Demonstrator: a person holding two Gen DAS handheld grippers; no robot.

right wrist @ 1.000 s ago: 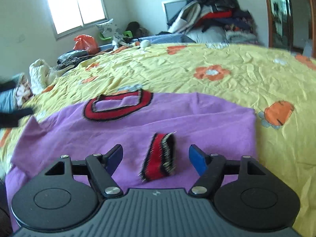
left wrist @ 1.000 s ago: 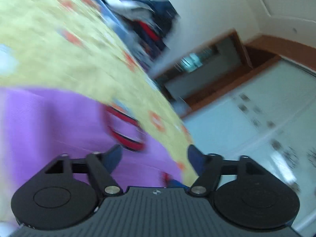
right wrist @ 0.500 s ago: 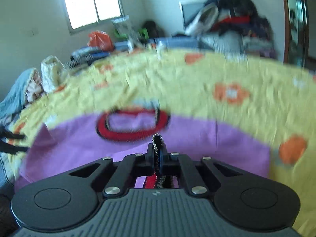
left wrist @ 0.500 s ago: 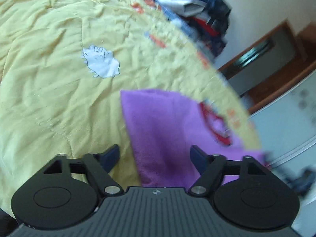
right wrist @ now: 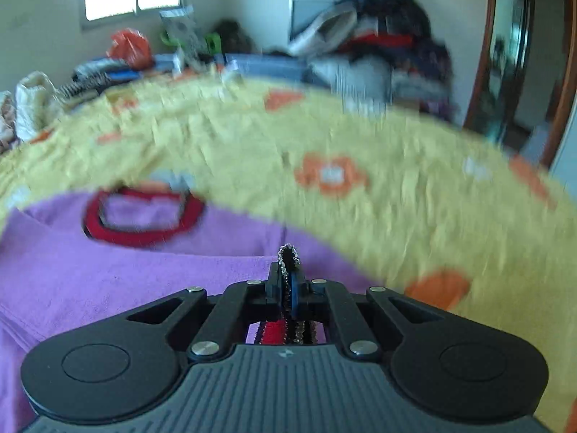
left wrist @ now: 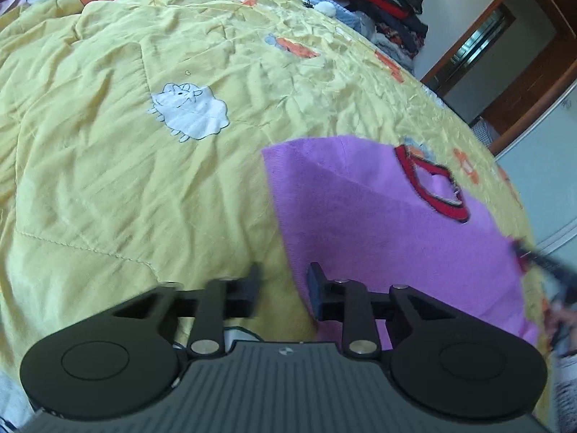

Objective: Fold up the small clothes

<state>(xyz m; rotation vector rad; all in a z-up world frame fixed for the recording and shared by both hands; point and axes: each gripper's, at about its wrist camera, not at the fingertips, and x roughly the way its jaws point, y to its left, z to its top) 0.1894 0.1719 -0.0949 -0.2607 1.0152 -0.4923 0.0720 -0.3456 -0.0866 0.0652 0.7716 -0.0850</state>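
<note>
Yellow quilted bedspread (left wrist: pixel 108 180) with orange flowers and a white sheep patch carries a purple knitted sweater (left wrist: pixel 378 223) with red-and-black neckline trim. Left gripper (left wrist: pixel 283 285) straddles the sweater's left edge, fingers apart. Right gripper (right wrist: pixel 287 283) is clamped on the red-and-black sleeve cuff (right wrist: pixel 287 252) over the sweater.

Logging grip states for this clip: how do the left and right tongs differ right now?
Left tongs are open, empty, straddling the purple sweater's edge; right tongs are shut on its red-and-black cuff. Left view is sharp; right view is blurred. Both are over the yellow bedspread.
</note>
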